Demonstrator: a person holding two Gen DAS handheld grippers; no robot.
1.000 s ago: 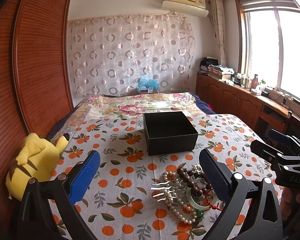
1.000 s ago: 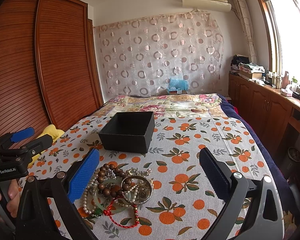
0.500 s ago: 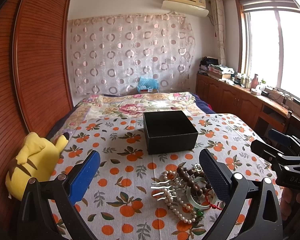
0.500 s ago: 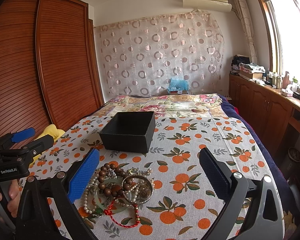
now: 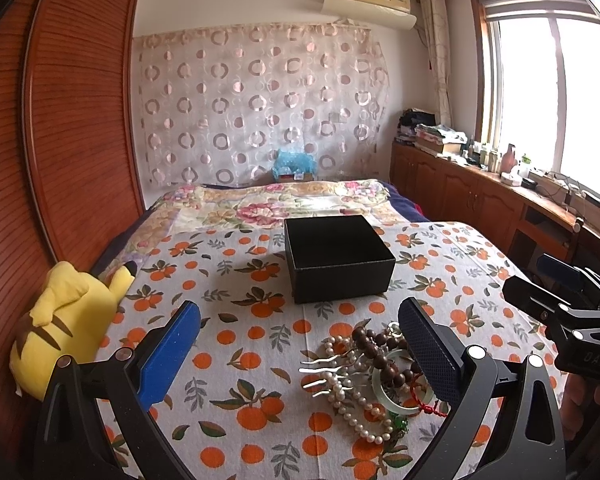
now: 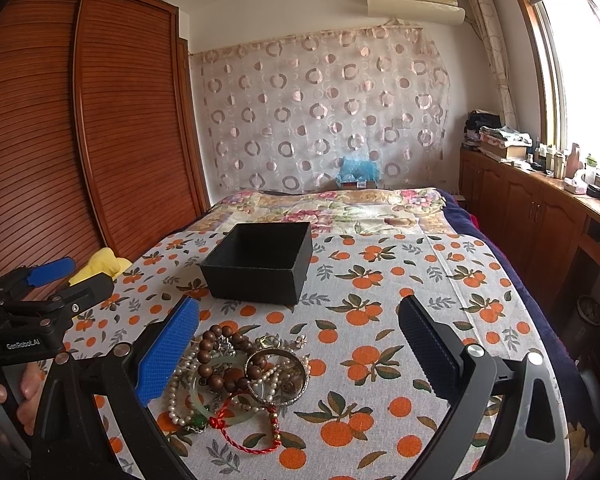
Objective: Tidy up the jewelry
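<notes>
1. Left of the black box (image 5: pixel 338 258), a yellow plush toy (image 5: pixel 66 320) lies at the edge of the orange-print cloth (image 5: pixel 236 336). It is not part of the task.
2. Your left gripper (image 5: pixel 300 354) hovers on the near side of the black box, jaws spread wide and holding nothing. Compared with the views from a second ago, its framing has barely shifted, so you have not yet begun a reach.
3. The black box sits lidless and upright on the cloth, and the part of its interior that shows holds nothing. Judged from this, no piece has been sorted yet.
4. The jewelry pile (image 6: pixel 236 380) lies on the cloth nearer to you than the black box and apart from it, unchanged in position since the earlier views. It lies close to the inner finger of each gripper.
5. The pile is tangled: a pearl strand (image 5: pixel 356 408), dark wooden beads (image 6: pixel 220 360), a pale green bangle (image 6: pixel 204 400), a metal bangle (image 6: pixel 278 376), a red cord (image 6: pixel 248 436) and a silver hair comb (image 5: pixel 324 370) overlap one another. Expect neighbouring pieces to drag along when one is lifted.
6. Your right gripper (image 6: pixel 300 354) also hovers nearer than the black box, fingers fully apart and empty.
</notes>
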